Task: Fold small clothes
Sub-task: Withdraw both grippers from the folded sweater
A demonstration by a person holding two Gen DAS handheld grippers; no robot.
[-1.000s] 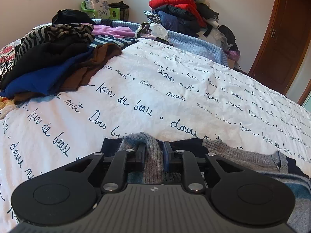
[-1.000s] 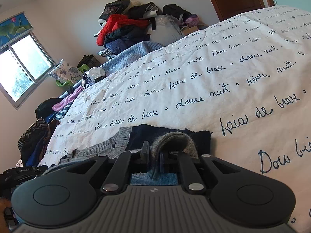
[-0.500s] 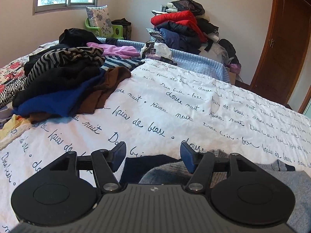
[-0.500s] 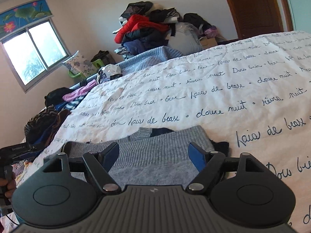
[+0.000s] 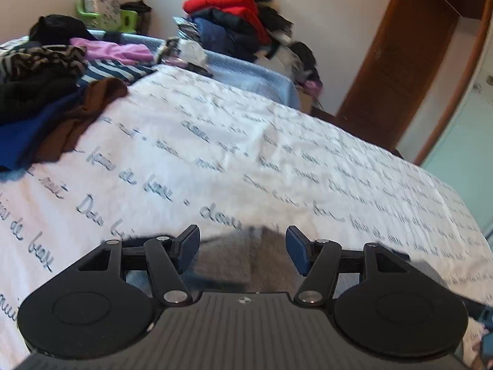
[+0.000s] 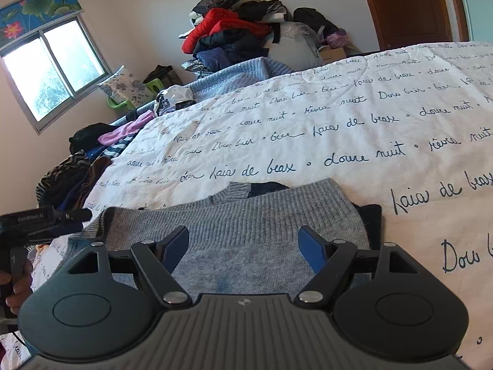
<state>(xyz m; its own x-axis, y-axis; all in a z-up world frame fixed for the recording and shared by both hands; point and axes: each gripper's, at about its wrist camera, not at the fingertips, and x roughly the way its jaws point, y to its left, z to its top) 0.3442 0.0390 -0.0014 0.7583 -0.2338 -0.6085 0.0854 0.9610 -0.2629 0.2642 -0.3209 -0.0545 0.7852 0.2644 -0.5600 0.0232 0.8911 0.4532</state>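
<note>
Printed across white bedspread (image 6: 354, 117), repeated dark cursive: "Dow", "de beax", "nuit". Left of bedspread, on black handheld device (image 6: 34, 225): small white lettering, apparently "CenRobot AI", partly blurred.

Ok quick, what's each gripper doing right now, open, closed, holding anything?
Left gripper: open, holding nothing, above the grey sweater.
Right gripper: open, holding nothing, sweater lies flat under it.
</note>
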